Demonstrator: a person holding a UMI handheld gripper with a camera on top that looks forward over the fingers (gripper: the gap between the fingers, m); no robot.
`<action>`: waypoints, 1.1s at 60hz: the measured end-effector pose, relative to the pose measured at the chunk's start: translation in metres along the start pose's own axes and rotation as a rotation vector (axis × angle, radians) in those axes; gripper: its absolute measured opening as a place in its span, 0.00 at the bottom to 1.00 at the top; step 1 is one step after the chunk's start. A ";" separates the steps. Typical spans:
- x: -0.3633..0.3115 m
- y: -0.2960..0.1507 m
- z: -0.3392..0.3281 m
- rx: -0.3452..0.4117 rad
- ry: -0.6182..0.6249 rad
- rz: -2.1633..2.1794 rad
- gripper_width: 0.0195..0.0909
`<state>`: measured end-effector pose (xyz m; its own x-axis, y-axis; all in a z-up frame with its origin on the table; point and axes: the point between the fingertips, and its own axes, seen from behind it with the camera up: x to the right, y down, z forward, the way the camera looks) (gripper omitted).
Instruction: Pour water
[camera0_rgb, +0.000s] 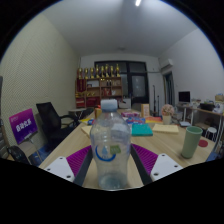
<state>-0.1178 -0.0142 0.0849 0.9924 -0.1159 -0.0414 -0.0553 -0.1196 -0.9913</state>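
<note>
Right at the hand-held gripper (109, 170), a clear bottle (109, 145) stands upright between the two fingers, its body filling the gap. The purple pads (146, 158) sit close on either side of it, fairly narrow apart, but I cannot tell whether they press on the plastic or merely flank it while it rests on the counter (170, 150). The bottle has a pale cap and a label band round its middle, and it looks to hold water.

I would judge it moderately heavy if full, with thin walls that give under a squeeze. The plastic is smooth and likely slippery, so the sound place to hold is the middle of the body, about the label, where the pads now sit. Too hard a pinch could buckle it, or push water out if the cap were off; the cap appears to be on for now.

Just beyond and to the right of the fingers stands a green cup (190, 141), well apart from the bottle, probably the thing to pour into. Further off on the counter lie some coloured boxes and papers. To the left stands a black chair (52, 117); at the far wall, shelves (99, 82) with small items.
</note>
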 end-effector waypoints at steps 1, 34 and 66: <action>-0.001 -0.002 0.004 0.009 -0.001 -0.008 0.88; 0.008 -0.113 0.020 -0.066 -0.322 0.452 0.33; 0.189 -0.142 0.000 -0.126 -0.455 2.179 0.33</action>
<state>0.0776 -0.0189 0.2177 -0.6379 0.0471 -0.7687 -0.7588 -0.2088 0.6169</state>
